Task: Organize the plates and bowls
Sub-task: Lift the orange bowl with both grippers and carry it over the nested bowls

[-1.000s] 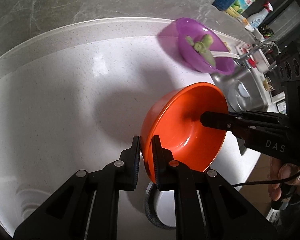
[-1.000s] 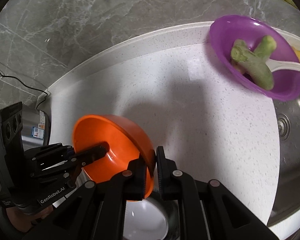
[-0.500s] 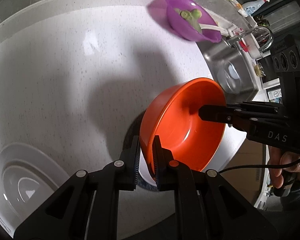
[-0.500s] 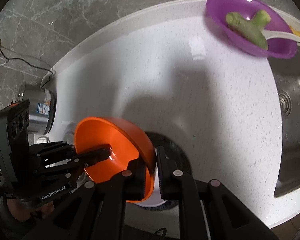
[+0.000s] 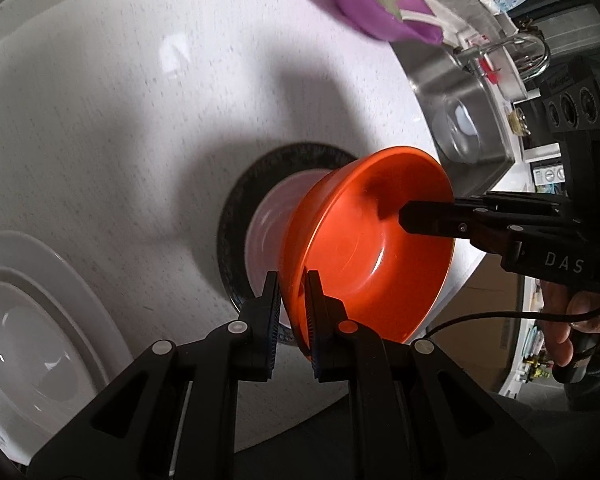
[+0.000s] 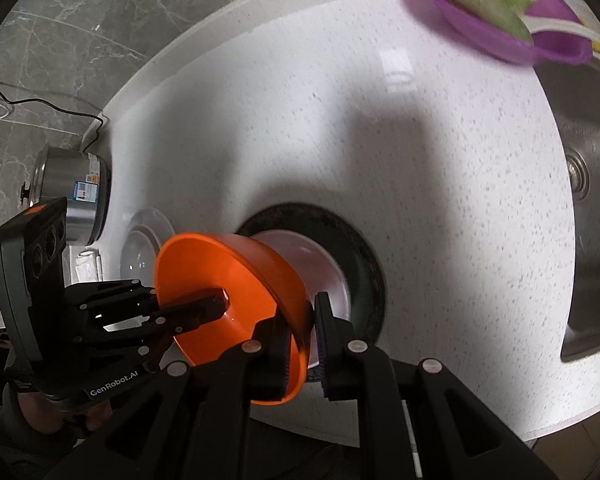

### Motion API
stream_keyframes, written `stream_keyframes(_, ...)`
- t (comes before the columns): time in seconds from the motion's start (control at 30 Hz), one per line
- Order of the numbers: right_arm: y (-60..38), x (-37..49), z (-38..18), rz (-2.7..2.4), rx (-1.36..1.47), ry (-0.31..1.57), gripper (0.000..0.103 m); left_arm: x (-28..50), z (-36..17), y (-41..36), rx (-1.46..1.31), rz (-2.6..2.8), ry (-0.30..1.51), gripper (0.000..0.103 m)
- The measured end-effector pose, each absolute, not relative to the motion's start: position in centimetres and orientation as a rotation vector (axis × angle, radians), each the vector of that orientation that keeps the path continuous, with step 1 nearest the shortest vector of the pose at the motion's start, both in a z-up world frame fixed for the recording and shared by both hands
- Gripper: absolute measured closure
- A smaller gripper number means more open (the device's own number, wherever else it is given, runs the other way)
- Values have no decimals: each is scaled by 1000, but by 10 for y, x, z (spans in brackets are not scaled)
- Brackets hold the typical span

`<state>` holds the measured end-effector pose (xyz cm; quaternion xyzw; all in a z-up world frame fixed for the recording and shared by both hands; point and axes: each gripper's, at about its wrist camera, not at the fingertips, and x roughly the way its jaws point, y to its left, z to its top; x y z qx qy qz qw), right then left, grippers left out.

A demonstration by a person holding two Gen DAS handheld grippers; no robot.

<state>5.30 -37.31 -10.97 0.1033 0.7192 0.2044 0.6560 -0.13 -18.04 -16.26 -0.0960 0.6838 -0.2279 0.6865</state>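
An orange bowl (image 5: pixel 364 248) hangs tilted above the white counter, held by both grippers. My left gripper (image 5: pixel 293 300) is shut on its near rim. My right gripper (image 6: pixel 301 320) is shut on the opposite rim, and it also shows in the left wrist view (image 5: pixel 428 218). The bowl also shows in the right wrist view (image 6: pixel 228 280). Below it sits a white bowl (image 5: pixel 272 216) on a black-rimmed plate (image 5: pixel 236 208); both also show in the right wrist view, the white bowl (image 6: pixel 312 256) and the plate (image 6: pixel 360 248). White dishes (image 5: pixel 24 312) are stacked at the left.
A purple bowl (image 6: pixel 496 20) with green vegetable pieces and a white spoon sits at the counter's far edge. A steel sink (image 5: pixel 464 108) with a tap lies to the right. A steel pot (image 6: pixel 72 196) stands at the left by the grey marbled wall.
Both grippers have lifted the orange bowl higher and back. The white bowl and black-rimmed plate beneath it have come into full view, and the white dish stack shows larger at the left.
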Motion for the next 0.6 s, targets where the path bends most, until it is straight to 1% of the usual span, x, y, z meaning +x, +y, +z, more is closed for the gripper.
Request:
stream_keyframes(0.33, -371, 47, -138, 430, 251, 1673, 90, -14, -187, -181, -210, -484, 1565, 92)
stream_keyframes(0.6, -364, 52, -141, 430, 198, 1662, 90, -8, -192, -187, -207, -464, 1551, 92)
